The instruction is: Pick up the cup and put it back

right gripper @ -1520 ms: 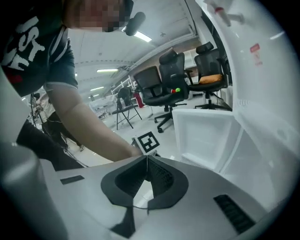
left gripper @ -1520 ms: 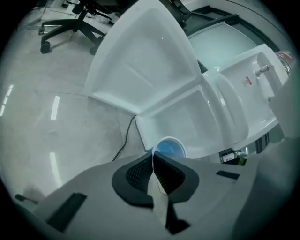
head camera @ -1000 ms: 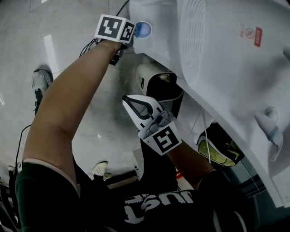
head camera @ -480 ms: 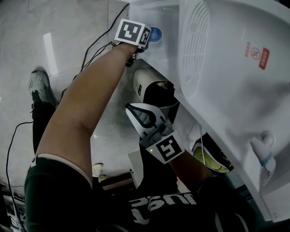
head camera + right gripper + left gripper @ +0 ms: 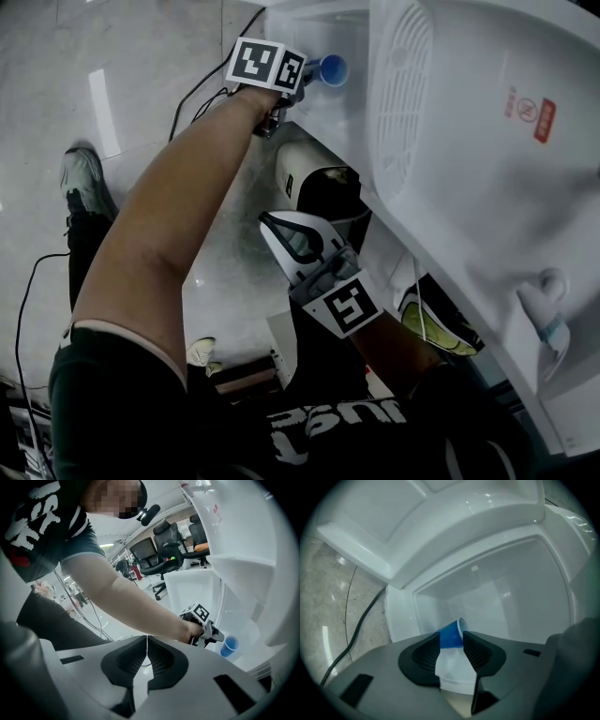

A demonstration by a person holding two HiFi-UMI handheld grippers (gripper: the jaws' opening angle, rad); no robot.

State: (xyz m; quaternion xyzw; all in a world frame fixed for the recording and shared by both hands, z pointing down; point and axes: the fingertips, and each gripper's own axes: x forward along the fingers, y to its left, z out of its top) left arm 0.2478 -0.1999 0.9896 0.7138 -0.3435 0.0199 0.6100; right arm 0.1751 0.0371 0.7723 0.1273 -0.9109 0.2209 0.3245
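A small blue cup (image 5: 330, 69) sits tilted in the white recess (image 5: 497, 588) of a large white machine, its rim turned away from my left gripper (image 5: 306, 75). In the left gripper view the cup (image 5: 453, 632) has its narrow base between the tips of my left gripper (image 5: 451, 638), whose jaws are opening, and I see no squeeze on it. The right gripper view shows the cup (image 5: 229, 646) just past the left gripper's tips. My right gripper (image 5: 147, 641) is shut on nothing and is held low near my body (image 5: 267, 218).
The white machine's housing (image 5: 469, 141) overhangs on the right, with a black-and-white device (image 5: 323, 178) under it. A black cable (image 5: 354, 630) runs over the pale floor at the left. Office chairs (image 5: 161, 550) stand in the background. A shoe (image 5: 82, 178) is on the floor.
The cup showed its round rim beside the left gripper's cube before. It now sticks out to the right of the gripper, tipped over. The right gripper has hardly moved.
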